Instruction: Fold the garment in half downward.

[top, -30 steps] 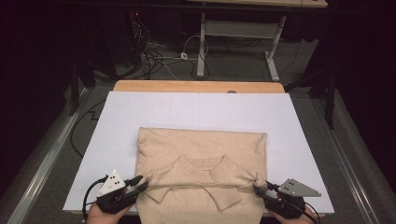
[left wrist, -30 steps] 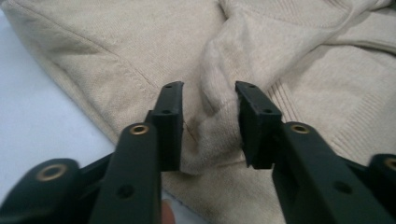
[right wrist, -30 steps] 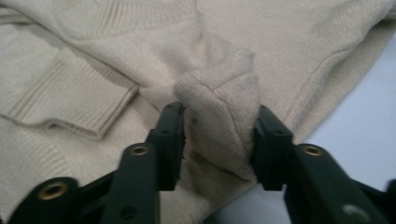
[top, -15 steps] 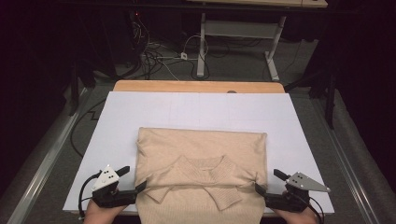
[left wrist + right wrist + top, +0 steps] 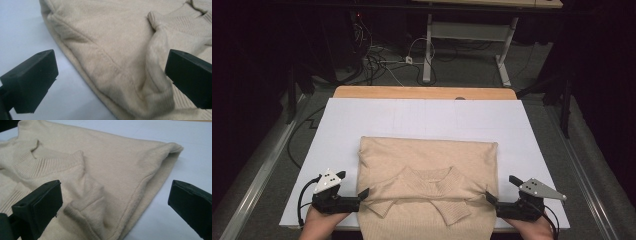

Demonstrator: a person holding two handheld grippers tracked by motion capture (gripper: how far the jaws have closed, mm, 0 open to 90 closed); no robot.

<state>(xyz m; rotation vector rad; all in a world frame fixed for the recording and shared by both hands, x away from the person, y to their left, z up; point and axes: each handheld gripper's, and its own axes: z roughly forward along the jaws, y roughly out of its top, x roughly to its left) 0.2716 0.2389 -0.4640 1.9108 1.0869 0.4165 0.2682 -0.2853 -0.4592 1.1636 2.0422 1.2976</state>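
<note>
A beige sweater (image 5: pixel 427 170) lies folded on the white board (image 5: pixel 412 120), neck ribbing up and sleeves crossed over the front. My left gripper (image 5: pixel 361 197) sits at the sweater's left edge, and its jaws have just been opening. In the left gripper view the left gripper (image 5: pixel 110 62) is open; the sweater's side seam (image 5: pixel 112 30) lies between the jaws, untouched. My right gripper (image 5: pixel 490 199) is at the right edge, its jaws also just opened. In the right gripper view the right gripper (image 5: pixel 115 188) is open around a folded sleeve (image 5: pixel 87 202), with no pad pressing on it.
The white board rests on a wooden table (image 5: pixel 422 92) whose far edge shows beyond it. Past the table, cables (image 5: pixel 377 60) lie on the floor by a desk frame (image 5: pixel 462 35). Metal rails (image 5: pixel 257 170) run along both sides.
Both grippers were shut on the sweater's side edges a second ago. Their jaws have spread wide and let go of the cloth. The hands have shifted slightly outward.
</note>
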